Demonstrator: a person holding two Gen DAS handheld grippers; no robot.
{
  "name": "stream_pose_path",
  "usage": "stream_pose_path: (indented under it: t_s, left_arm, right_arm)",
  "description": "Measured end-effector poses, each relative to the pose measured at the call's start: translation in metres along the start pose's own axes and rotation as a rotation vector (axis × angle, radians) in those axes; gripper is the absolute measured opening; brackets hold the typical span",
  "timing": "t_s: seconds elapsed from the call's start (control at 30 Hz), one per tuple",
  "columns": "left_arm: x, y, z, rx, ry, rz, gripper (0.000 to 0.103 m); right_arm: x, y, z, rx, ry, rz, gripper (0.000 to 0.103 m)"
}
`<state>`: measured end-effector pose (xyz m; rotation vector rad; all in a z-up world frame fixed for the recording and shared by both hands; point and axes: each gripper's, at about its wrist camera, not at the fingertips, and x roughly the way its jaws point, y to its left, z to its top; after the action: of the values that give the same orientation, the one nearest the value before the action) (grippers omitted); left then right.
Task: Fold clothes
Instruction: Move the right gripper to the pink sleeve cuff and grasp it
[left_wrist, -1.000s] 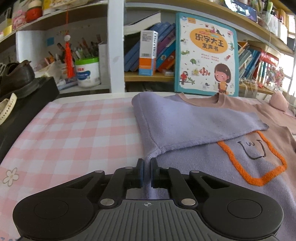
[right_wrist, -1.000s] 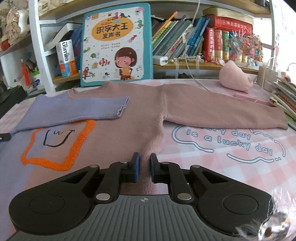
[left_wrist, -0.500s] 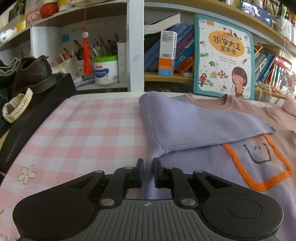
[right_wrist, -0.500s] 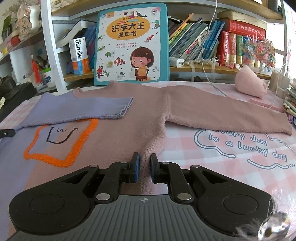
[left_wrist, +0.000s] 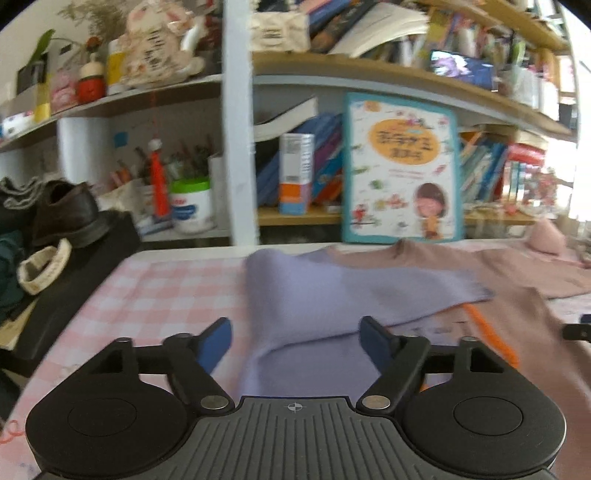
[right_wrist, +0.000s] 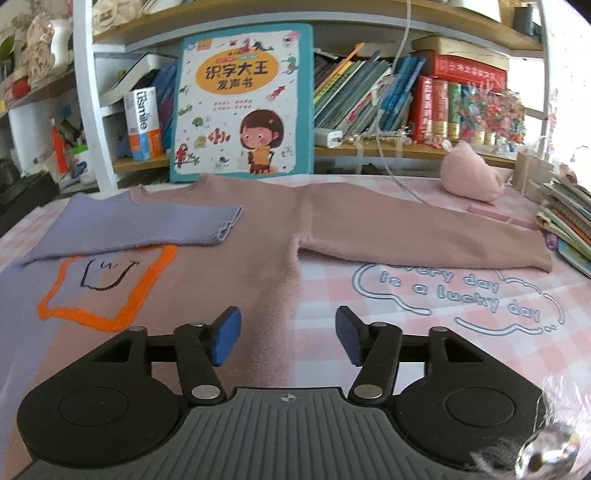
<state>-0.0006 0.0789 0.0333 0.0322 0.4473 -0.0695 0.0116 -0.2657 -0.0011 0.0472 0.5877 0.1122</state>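
The sweater lies flat on the bench, pink and lilac with an orange square outline and a little doodle face on the front. Its lilac sleeve is folded across the chest, cuff ending near the middle, while the pink sleeve is stretched straight out to the side, cuff close to a stack of books at the bench edge. The hem is cut off behind both tools, so can't see how the bottom lies. The right tool has its blue pads spread wide, hovering over the pink side seam and holding nothing. The left tool is spread too, over the lilac edge, empty; that view is pretty blurry so fabric detail is hard to make out. Behind the collar a kids' book leans on the shelf. A pink plush lump sits near the far right. Off the left side, a shoe on a black box, partly cropped.
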Motion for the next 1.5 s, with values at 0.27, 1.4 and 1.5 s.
stream_pose_path:
  t_s: [0.27,1.4,1.5]
  left_arm:
    - [0.01,-0.041,-0.016,0.074,0.027,-0.081,0.088]
    - [0.029,-0.077,-0.034,0.172,0.11,-0.086,0.099]
    - [0.03,-0.075,-0.034,0.16,0.119,-0.091,0.1]
  right_arm:
    - [-0.013,-0.012,-0.002,0.006,-0.009,-0.04,0.062]
    - [0.021,-0.168,0.034,0.169,0.069,-0.325,0.075]
    - [0.025,-0.181,0.035,0.207,0.083,-0.339,0.075]
